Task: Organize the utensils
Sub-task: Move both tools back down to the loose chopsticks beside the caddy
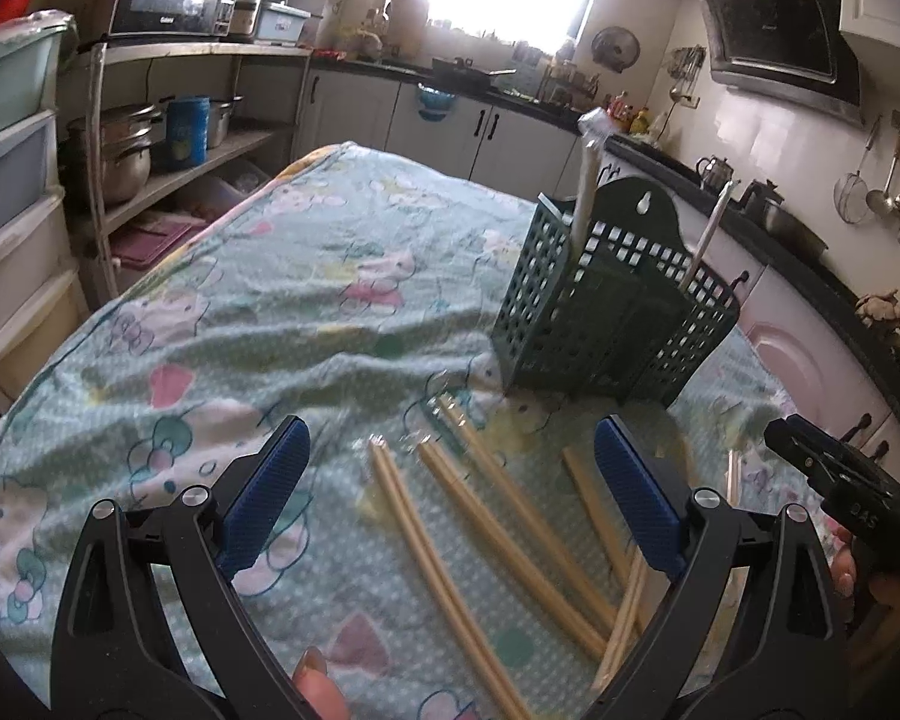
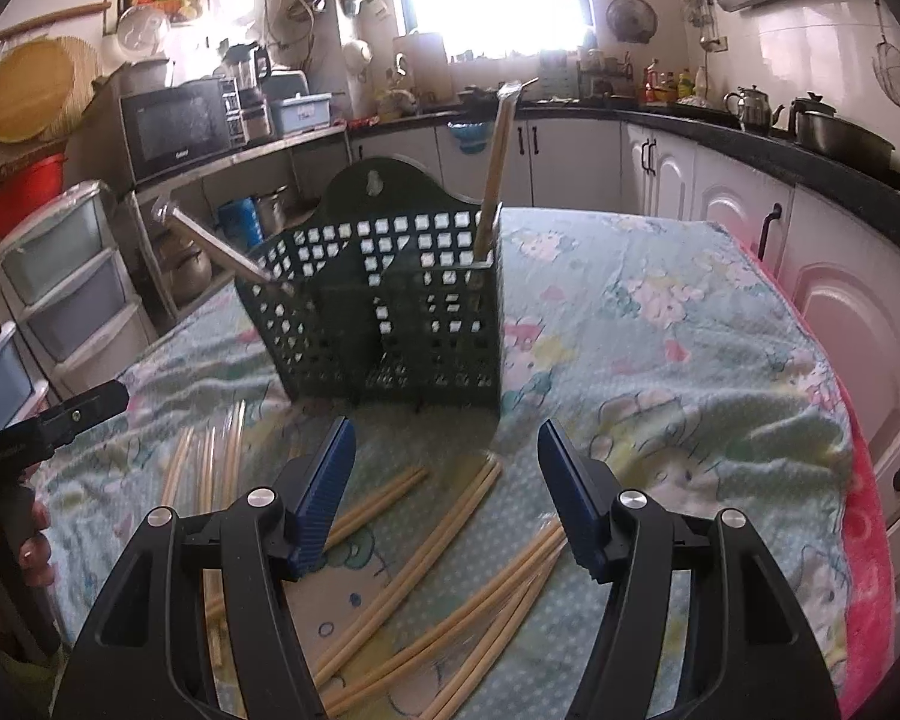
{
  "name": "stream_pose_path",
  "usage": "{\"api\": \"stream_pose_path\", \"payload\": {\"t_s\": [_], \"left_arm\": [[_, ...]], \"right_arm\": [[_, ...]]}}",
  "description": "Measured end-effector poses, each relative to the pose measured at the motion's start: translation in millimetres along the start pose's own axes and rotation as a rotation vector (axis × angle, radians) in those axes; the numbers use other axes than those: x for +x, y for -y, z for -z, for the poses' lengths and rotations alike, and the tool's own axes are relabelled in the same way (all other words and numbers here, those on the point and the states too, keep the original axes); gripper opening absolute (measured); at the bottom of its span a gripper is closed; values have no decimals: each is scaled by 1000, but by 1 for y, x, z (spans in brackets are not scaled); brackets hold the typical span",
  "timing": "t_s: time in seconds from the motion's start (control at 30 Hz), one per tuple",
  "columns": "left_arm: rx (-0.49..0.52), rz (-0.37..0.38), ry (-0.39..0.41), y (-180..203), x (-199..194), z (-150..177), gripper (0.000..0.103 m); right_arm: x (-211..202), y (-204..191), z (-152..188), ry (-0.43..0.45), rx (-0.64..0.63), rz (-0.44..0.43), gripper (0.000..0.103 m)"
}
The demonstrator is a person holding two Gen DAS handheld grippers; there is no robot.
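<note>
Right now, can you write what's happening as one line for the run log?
left gripper: open, empty | right gripper: open, empty | chopsticks: loose on tablecloth | green utensil basket: upright, some wrapped chopsticks inside

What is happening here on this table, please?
A person holds a gripper in each hand above a table covered with a patterned cloth. Many loose chopsticks lie scattered on the cloth in front of a green holder, which already has chopsticks standing in it. Both the left gripper and the right gripper have open jaws and hold nothing.
</note>
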State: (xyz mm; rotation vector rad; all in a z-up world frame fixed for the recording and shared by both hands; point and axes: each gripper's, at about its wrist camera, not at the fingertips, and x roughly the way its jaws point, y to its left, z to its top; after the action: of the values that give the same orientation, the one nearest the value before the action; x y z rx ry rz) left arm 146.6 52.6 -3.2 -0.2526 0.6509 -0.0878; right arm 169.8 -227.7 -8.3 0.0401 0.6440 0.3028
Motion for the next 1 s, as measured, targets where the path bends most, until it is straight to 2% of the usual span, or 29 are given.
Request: {"api": "stream_pose_path", "payload": {"t_s": [0.27,0.37,0.43,0.6,0.8,1.0], "left_arm": [[0,-25,-55,-9,8,15,87],[-4,-20,-83,-13,12,21,71],[-20,-15,-111,-17,17,26,55],[-49,11,-163,-24,25,35,35],[-68,19,-206,-28,37,39,23],[-93,25,-232,-33,51,29,22]], "right_arm": [[13,-15,11,-77,-19,-43,61],[20,-19,14,-113,-13,-54,61],[26,-20,17,-142,-1,-65,60],[41,-23,20,-209,23,-90,50],[59,-28,21,-283,62,-127,41],[76,-29,17,-343,102,-150,39]]}}
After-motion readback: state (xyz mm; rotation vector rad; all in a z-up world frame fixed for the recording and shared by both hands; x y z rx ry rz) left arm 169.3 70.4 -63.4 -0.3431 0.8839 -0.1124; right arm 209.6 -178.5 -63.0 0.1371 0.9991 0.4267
